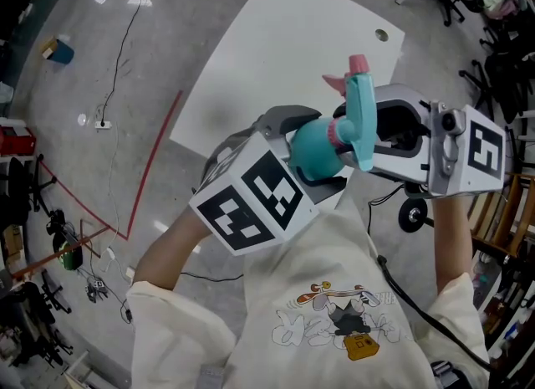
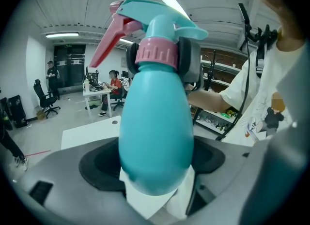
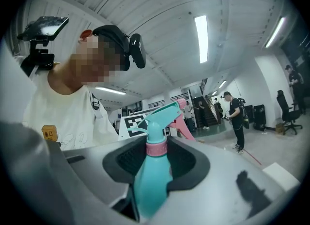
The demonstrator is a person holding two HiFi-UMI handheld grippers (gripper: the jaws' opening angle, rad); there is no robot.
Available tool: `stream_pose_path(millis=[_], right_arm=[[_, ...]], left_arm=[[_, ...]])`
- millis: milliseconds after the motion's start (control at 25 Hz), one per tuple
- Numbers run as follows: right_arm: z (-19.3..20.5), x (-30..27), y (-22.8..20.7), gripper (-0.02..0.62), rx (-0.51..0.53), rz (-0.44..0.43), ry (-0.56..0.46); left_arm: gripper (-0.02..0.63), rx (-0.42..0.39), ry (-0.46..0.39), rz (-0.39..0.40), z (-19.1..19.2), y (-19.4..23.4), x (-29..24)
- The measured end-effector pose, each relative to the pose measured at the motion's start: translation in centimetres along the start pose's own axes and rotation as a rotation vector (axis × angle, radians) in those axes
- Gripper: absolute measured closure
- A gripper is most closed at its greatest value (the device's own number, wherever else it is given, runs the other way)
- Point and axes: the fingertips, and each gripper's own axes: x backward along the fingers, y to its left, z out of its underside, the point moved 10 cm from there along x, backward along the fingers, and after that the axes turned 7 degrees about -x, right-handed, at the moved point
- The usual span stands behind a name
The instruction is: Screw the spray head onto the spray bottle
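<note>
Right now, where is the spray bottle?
Head view, centre-right: the spray bottle is held between the left hand-held gripper and right hand-held gripper.

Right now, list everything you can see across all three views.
spray bottle: one, teal, held in the air
spray head: one, teal with pink collar and trigger, seated on the bottle's neck
table: one, white, beyond the grippers
tape line: red, on the grey floor left of the table
cable: one, black, on the floor at upper left
box: one, blue, far left on the floor
bystander: one, in black, standing in the background
shirt: cream, cartoon print, on the person
left gripper: grey, jaws closed on the bottle's body
right gripper: grey, jaws closed at the collar
</note>
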Motion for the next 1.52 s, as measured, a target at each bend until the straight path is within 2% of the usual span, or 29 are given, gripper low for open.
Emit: stream_pose_path(millis=[200,360,520,680,840,1000,1120,1240,1320,1520], right_arm=[[0.2,-0.1,0.0,0.46,0.034,0.141,0.023],[0.7,-0.9,-0.1,0.46,0.032,0.275,-0.001],[1.3,-1.6,0.5,0.46,0.08,0.4,0.012],[1.2,-2.5,1.0,0.462,0.097,0.498,0.004],[1.5,-3.2,0.5,0.462,0.084,0.56,0.009],[0.5,-2.4,-0.6,0.46,0.1,0.602,0.019],[-1.0,-1.8,-2.1,0.451,0.107,0.583,0.037],[-2.2,-1.4,-2.6,0.398,0.109,0.565,0.061],[-2.8,-0.9,-2.5,0.384,0.119,0.558,0.088],[-5.7,1.9,-2.0,0.364,0.224,0.512,0.259]], left_arm=[[0.199,0.049,-0.009,-0.073,0.4,0.6,-0.1],[0.199,0.085,-0.012,-0.199,1.0,1.3,-0.4],[0.199,0.105,0.002,-0.33,1.4,1.4,-0.6],[0.199,0.118,-0.003,-0.414,1.4,1.5,-0.6],[0.199,0.142,-0.009,-0.422,1.9,2.3,-0.9],[0.199,0.145,-0.019,-0.408,0.7,3.6,-1.5],[0.199,0.148,-0.035,-0.379,-0.6,5.4,-1.7],[0.199,0.154,-0.069,-0.346,-1.2,6.5,-1.4],[0.199,0.142,-0.084,-0.334,-1.3,7.0,-1.0],[0.199,0.102,-0.05,-0.305,-1.1,8.3,-0.6]])
